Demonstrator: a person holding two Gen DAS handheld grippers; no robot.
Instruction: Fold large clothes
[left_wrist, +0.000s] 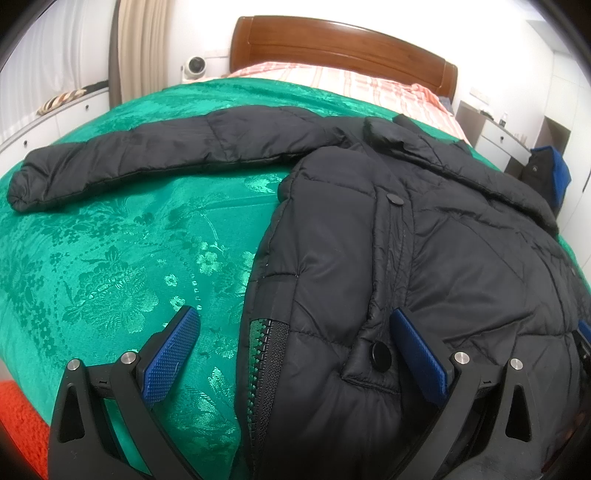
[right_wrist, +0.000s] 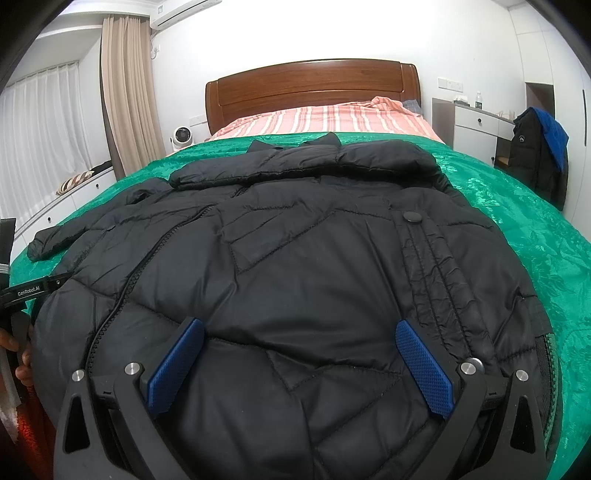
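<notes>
While jacket (right_wrist: 295, 240) lies on bed (left_wrist: 110, 258), right side folded, left sleeve (left_wrist: 129, 155) spread; left gripper (left_wrist: 295, 354) and right gripper (right_wrist: 299, 358) wide apart, empty.

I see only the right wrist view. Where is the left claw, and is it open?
Observer: The left claw is open. It straddles the side edge of the jacket, with one finger over the green bedspread and the other over the jacket.
Operator: I see only the end of the far sleeve. How does it lie?
Observer: The sleeve lies stretched out flat on the bedspread, away from the jacket body.
Operator: What is between the claw's fingers?
Observer: The open zipper, with green teeth, not gripped.
</notes>
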